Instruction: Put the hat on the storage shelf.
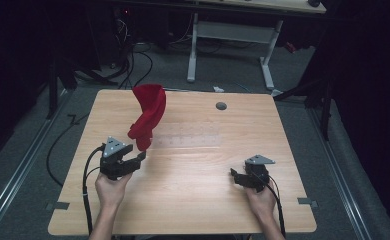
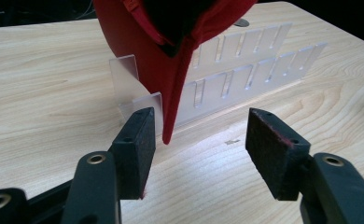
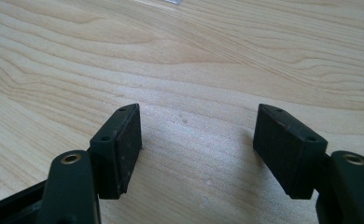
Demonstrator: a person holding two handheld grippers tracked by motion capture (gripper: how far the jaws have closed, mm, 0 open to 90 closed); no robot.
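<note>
Red cap (image 1: 147,114) perched on clear rack (image 1: 185,141); both grippers gape

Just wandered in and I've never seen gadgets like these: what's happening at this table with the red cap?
A person sits at a light wooden table, holding a black two-jaw gripper in each hand. A red fabric baseball cap is propped upright on a clear plastic slotted rack lying across the table. The left gripper sits right in front of the cap's brim tip, jaws open and not clamping it. The right gripper rests over bare wood to the side, jaws open and holding nothing.
</note>
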